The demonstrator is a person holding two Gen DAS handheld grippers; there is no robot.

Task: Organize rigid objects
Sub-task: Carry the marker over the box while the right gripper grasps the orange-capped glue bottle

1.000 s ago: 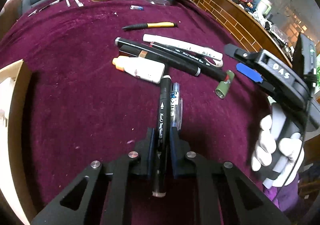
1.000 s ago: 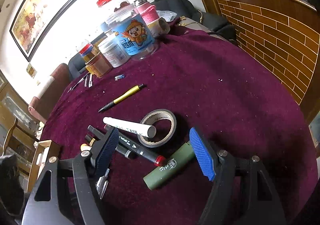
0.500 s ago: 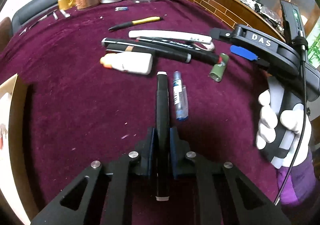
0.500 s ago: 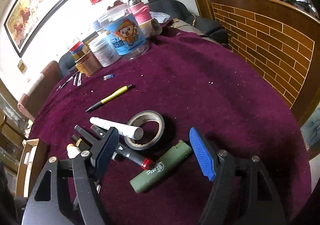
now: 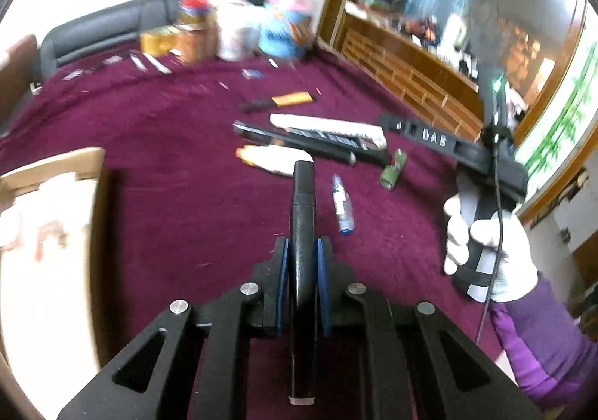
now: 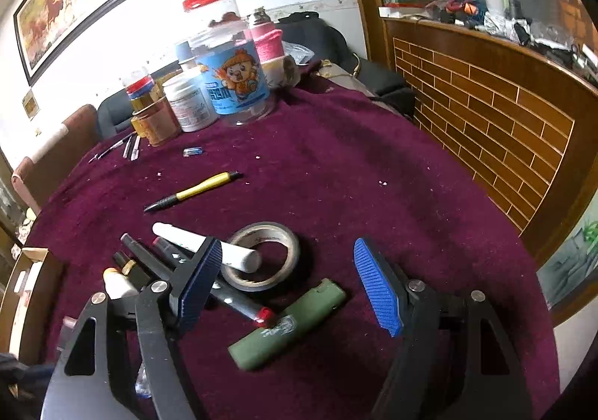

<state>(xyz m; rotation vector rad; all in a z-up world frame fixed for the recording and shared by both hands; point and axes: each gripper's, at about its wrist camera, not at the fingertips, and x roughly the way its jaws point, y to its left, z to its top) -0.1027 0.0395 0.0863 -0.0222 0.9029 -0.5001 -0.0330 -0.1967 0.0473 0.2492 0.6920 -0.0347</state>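
My left gripper (image 5: pixel 302 251) is shut on a black marker (image 5: pixel 303 233) and holds it lifted above the maroon tablecloth (image 5: pixel 168 158). Beyond it lie a white glue bottle (image 5: pixel 276 158), black markers (image 5: pixel 299 137), a white marker (image 5: pixel 329 124), a green lighter (image 5: pixel 392 169) and a small blue-capped tube (image 5: pixel 342 203). My right gripper (image 6: pixel 287 281) is open above the green lighter (image 6: pixel 287 326), a tape roll (image 6: pixel 265 255), the white marker (image 6: pixel 209 246) and a red-tipped black marker (image 6: pixel 239 302). It shows in the left wrist view (image 5: pixel 448 143), held in a white glove.
A cardboard box (image 5: pixel 48 233) stands at the table's left edge, also in the right wrist view (image 6: pixel 22 293). Jars and bottles (image 6: pixel 231 83) stand at the far side. A yellow and black pen (image 6: pixel 194 190) lies mid-table. A brick-patterned wooden counter (image 6: pixel 486 120) runs along the right.
My left gripper has lifted the black marker off the cloth and pulled back and up, leaving the blue-capped tube behind. The right gripper has stayed open and drifted slightly.
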